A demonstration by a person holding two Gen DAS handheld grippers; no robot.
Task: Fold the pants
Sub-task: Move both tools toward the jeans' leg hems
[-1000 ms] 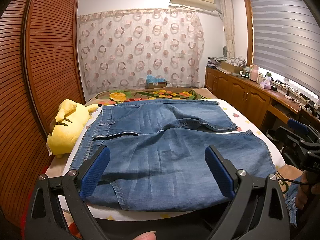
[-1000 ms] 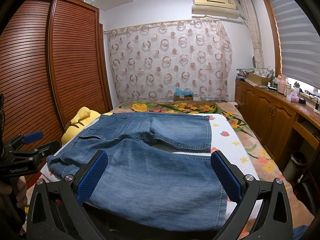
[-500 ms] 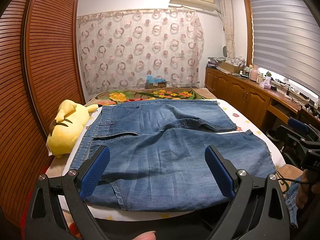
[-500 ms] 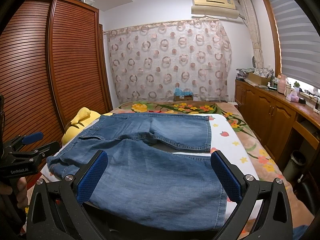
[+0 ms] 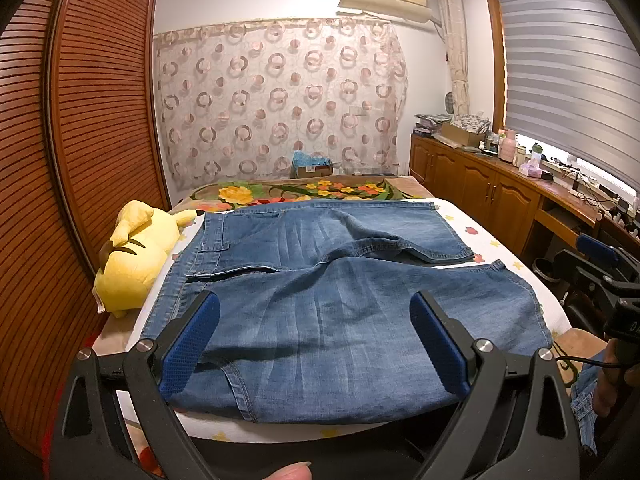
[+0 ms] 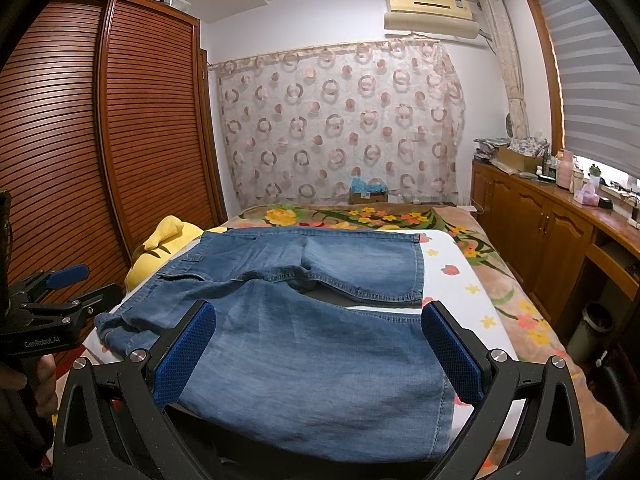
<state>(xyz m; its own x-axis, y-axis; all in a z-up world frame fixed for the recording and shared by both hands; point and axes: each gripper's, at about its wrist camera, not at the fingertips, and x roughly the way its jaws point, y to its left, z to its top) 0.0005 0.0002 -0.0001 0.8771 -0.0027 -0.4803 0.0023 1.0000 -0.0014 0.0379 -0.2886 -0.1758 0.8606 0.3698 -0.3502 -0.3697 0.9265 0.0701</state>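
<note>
Lying flat on your bed (image 5: 492,240), the pants (image 5: 328,292) spread toward twelve o'clock. Your left gripper (image 5: 314,342) gapes wide, holding nothing; your right gripper (image 6: 320,354) too. Only the left view shows the whole plush (image 5: 132,256) at nine o'clock; only the right view shows a bin (image 6: 588,332) at three.

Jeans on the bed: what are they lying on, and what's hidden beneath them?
The jeans lie spread on a white sheet printed with small stars and fruit; a floral blanket shows beyond. The sheet beneath the denim is covered, so anything there cannot be seen.
</note>
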